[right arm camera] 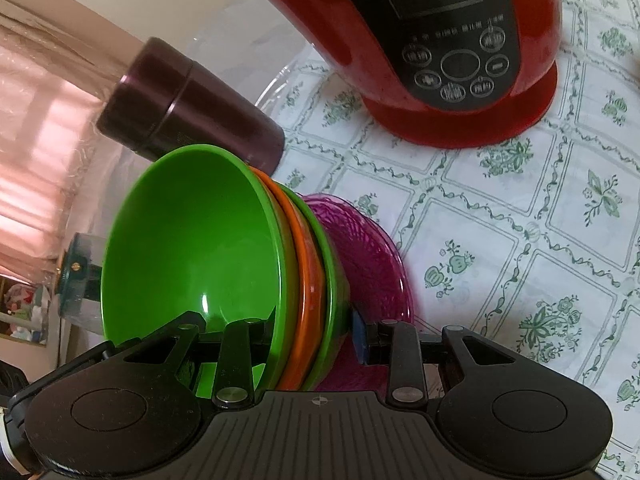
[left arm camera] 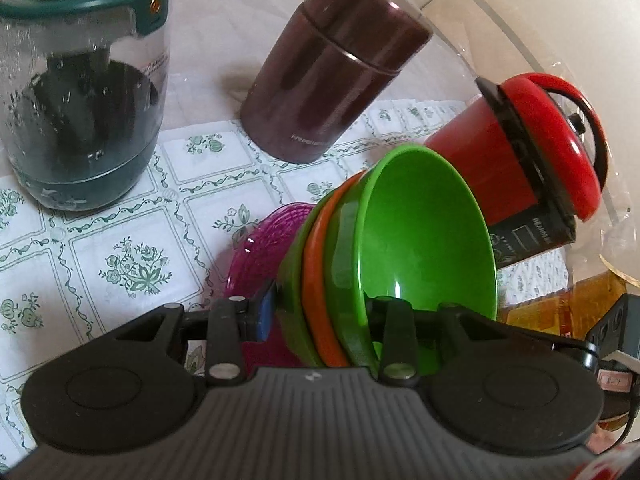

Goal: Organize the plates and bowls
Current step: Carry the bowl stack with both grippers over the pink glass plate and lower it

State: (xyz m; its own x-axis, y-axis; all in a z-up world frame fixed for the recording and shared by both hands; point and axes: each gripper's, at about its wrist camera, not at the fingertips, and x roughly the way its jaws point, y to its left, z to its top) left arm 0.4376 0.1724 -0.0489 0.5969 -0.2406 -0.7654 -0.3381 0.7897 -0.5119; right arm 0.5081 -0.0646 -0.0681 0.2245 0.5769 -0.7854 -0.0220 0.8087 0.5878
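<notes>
Floral tablecloth (left arm camera: pixel 132 240) lies under us; our left gripper (left arm camera: pixel 316 320) and right gripper (right arm camera: pixel 312 336), jaws partly closed, each clamp the nested bowls (left arm camera: pixel 400 240) over a purple plate (right arm camera: pixel 360 248).

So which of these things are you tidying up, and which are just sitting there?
Being tidied:
- stack of bowls, green, orange, green, held by the left gripper and right gripper
- purple plate behind the stack

Just sitting there:
- red cooker
- dark maroon flask
- glass jar with green lid
</notes>
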